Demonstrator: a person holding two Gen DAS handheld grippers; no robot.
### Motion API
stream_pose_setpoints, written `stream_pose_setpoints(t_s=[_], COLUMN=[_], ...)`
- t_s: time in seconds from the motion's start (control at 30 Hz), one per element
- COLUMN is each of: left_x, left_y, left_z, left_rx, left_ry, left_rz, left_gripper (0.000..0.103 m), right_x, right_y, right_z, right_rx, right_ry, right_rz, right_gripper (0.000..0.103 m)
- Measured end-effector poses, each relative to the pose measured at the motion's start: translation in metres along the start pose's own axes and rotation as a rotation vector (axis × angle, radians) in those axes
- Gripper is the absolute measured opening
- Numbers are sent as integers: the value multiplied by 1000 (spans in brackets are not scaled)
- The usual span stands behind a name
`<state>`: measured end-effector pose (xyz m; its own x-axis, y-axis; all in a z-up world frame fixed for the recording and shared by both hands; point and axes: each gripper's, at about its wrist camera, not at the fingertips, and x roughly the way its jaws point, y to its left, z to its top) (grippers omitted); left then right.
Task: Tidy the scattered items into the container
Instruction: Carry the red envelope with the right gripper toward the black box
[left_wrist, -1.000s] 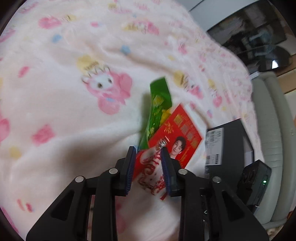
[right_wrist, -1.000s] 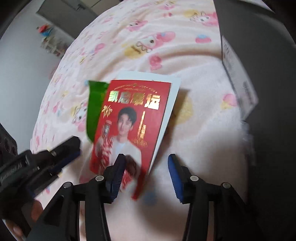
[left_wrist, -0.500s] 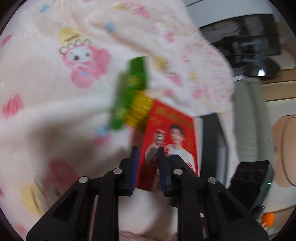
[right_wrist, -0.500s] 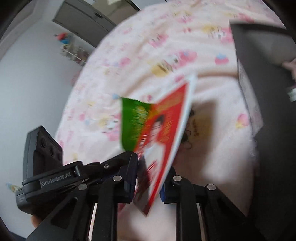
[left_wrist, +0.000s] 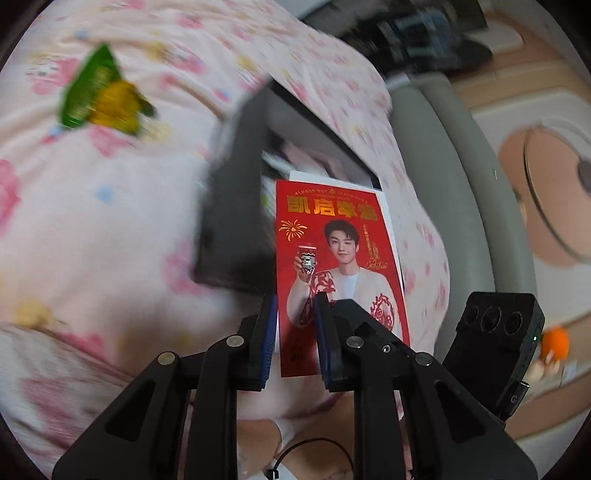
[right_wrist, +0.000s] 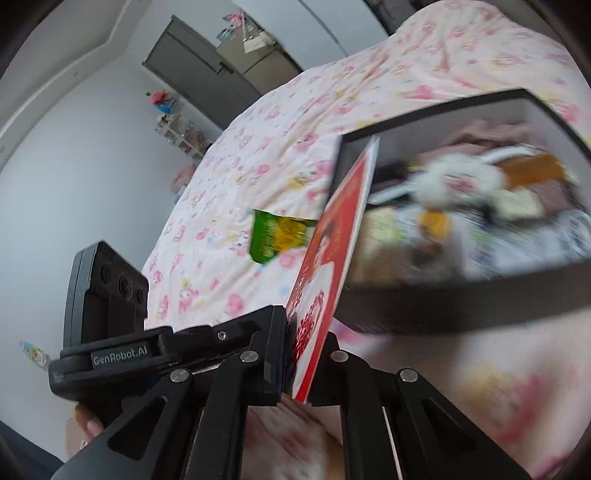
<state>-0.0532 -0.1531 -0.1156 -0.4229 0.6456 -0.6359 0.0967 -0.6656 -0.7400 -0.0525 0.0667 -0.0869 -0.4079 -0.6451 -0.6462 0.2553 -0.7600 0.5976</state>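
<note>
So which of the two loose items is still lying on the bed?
The green snack packet, flat on the pink blanket. The red card is up off it, pinched by both grippers near the black box.

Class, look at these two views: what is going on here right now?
A person is tidying a pink patterned bedspread. Both the left gripper and the right gripper grip a red printed card, held on edge near the open black box of oddments. A green and yellow snack packet lies on the bedspread.

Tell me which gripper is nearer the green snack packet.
Left. The left gripper is on the side of the red card facing the green snack packet; the right gripper is on the card's far side, nearer the box.
</note>
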Motion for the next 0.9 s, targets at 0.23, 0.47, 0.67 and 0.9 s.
stream_pose_setpoints(t_s=[0.23,0.47,0.67,0.9], left_x=[68,80,84,96], left_y=[-18,-21,-32,-32], left_z=[-6,-12,-16,-15], left_rx=[132,211,257,253], left_ry=[74,50,27,42], left_rz=[116,123,81,72], left_gripper=[19,29,34,36], right_x=[2,5,-14,-6], right_y=[-70,-88,-85,-107], right_z=[-25,-26,-18,-13], right_rx=[108,102,37,155], right_ry=[80,73,47,63], right_rz=[-23,-139,-244,-22], right_gripper=[8,11,12,9])
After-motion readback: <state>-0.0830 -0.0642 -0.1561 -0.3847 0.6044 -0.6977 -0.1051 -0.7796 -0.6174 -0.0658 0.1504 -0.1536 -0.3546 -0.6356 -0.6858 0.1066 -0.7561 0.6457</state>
